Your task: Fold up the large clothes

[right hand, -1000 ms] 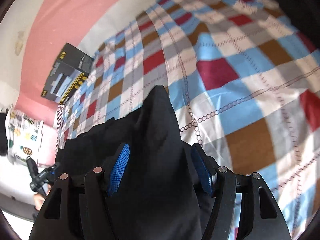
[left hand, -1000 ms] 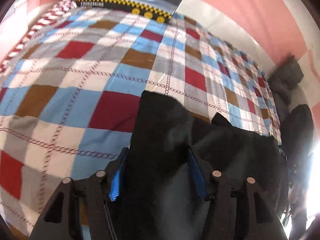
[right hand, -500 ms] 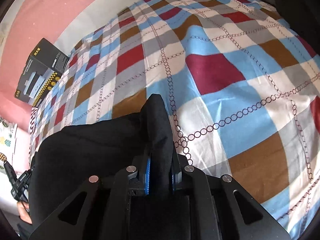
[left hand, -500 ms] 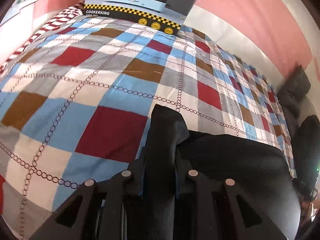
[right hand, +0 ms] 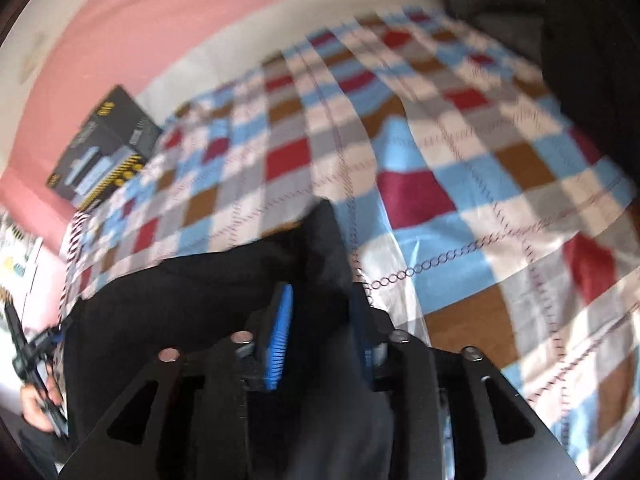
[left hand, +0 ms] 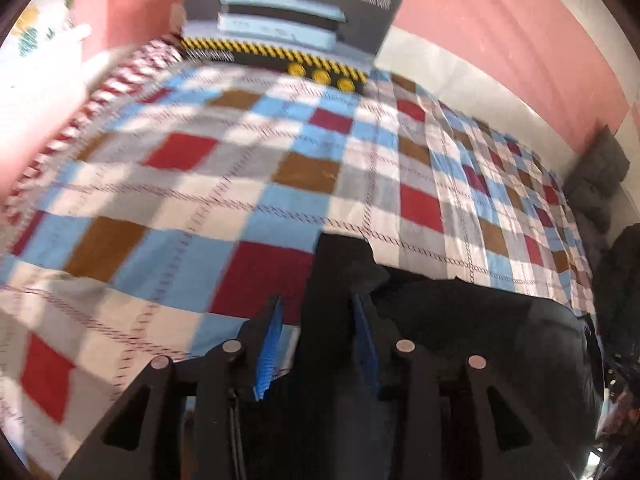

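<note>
A large black garment point(left hand: 460, 320) lies on the checked bedspread point(left hand: 280, 176), its edge stretched between my two grippers. My left gripper point(left hand: 318, 320) has its blue-padded jaws parted around a raised corner of the cloth, which still runs between them. In the right wrist view the garment point(right hand: 180, 308) spreads to the left. My right gripper point(right hand: 322, 312) also has its jaws parted, with the other corner standing between the pads. Both views are blurred by motion.
A dark appliance box point(left hand: 288, 28) leans on the pink wall at the head of the bed; it also shows in the right wrist view point(right hand: 104, 152). Dark grey cushions point(left hand: 596, 184) and another dark item point(right hand: 592, 40) sit at the bed's right side.
Both grippers were open a second ago, closed tight on the garment corners half a second ago, and now their jaws have parted again. Both views have tilted up.
</note>
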Available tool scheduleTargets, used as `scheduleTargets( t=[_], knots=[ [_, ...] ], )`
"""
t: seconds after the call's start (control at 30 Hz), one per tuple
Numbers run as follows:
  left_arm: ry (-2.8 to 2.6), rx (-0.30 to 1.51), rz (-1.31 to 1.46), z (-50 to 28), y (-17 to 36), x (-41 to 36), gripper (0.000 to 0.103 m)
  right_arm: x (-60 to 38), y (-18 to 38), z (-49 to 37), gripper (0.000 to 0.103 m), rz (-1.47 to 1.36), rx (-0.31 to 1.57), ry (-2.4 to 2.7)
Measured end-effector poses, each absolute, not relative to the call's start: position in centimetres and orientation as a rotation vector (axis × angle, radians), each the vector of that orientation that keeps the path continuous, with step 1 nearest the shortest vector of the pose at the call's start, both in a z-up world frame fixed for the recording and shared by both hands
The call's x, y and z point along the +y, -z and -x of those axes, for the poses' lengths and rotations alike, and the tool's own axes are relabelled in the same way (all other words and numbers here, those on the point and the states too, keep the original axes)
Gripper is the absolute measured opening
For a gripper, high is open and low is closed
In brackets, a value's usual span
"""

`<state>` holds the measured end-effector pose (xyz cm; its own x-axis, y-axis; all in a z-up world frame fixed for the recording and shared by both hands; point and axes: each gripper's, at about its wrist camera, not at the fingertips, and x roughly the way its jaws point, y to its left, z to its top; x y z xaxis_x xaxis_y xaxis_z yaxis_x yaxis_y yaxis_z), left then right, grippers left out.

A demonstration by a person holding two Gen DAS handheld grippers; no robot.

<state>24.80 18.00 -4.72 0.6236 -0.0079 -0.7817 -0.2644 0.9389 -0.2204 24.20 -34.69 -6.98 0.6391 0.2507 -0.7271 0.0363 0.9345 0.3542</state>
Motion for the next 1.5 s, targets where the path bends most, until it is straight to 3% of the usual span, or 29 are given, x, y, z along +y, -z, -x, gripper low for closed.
scheduleTargets(
  t=[0.1,0.17,0.33,0.43,0.6,0.77,0.93,1.3,1.5],
  knots=[
    [-0.110,0.811,0.303,-21.6,1.9,16.6,0.038,-32.9,5.2,-21.4,0.038,-0.314,0.828,-0.163],
    [-0.041,0.759,0.275,-18.8,0.7,14.0,0.043,-31.3,5.3,-19.4,0.039,-0.287,0.813,-0.197],
    [0.071,0.830,0.173,-15.3,4.3,7.6,0.043,-30.5,10.9,-18.0,0.039,-0.255,0.886,-0.121],
    [0.033,0.867,0.167,-15.7,6.9,7.5,0.044,-31.9,12.6,-18.1,0.037,-0.261,0.866,-0.086],
    [-0.009,0.867,0.185,-15.2,5.4,7.9,0.043,-32.0,10.9,-17.2,0.037,-0.213,0.876,-0.047],
    [-0.044,0.826,0.168,-10.3,4.5,8.8,0.043,-31.2,9.2,-11.7,0.037,-0.229,0.830,-0.100],
    [-0.114,0.874,0.160,-7.1,6.8,10.9,0.043,-31.0,11.9,-8.9,0.037,-0.218,0.882,-0.081],
    [-0.141,0.840,0.107,-11.2,4.5,11.4,0.043,-31.2,9.2,-11.9,0.037,-0.222,0.830,-0.061],
    [-0.185,0.882,0.127,-14.6,6.9,12.3,0.044,-32.2,11.8,-15.7,0.037,-0.247,0.879,-0.008]
  ],
)
